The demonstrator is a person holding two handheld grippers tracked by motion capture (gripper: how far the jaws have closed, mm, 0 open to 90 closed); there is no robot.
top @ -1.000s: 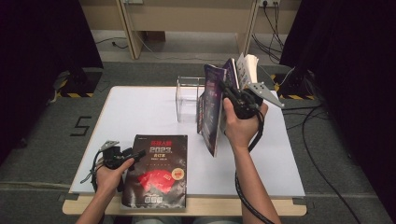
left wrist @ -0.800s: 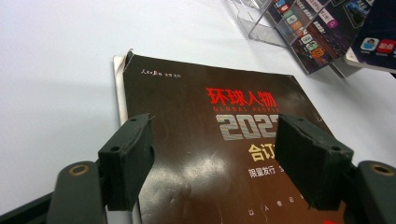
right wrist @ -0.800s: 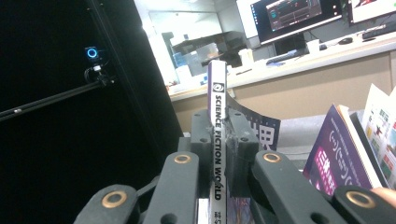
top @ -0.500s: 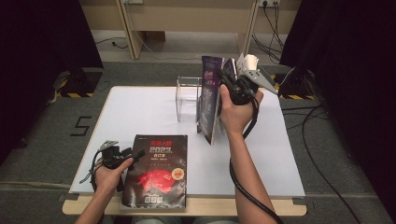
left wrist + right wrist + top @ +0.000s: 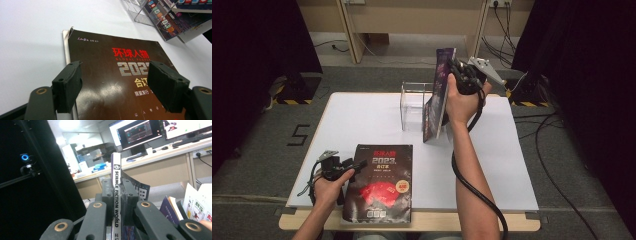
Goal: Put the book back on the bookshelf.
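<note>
My right gripper [image 5: 456,75] is shut on the spine of a purple-covered magazine [image 5: 436,102], holding it upright just right of a clear acrylic stand [image 5: 412,107] at the back of the white table [image 5: 357,117]. In the right gripper view the white spine reading "Science Fiction World" [image 5: 116,182] is pinched between the jaws of that gripper [image 5: 117,202]. A dark magazine [image 5: 379,182] lies flat at the table's front edge. My left gripper [image 5: 354,165] rests at its left edge. In the left gripper view that gripper [image 5: 115,87] stands open over the dark cover [image 5: 112,67].
The left gripper view shows the acrylic stand [image 5: 146,13] with the held magazine's cover [image 5: 180,23] beyond it. Other booklets [image 5: 190,205] show at the lower right of the right gripper view. Desks with monitors stand behind the table; cables trail on the floor to the right.
My right hand has carried the magazine leftward and farther back, closer to the acrylic stand, and turned it more upright. The left hand and the dark magazine have stayed put.
</note>
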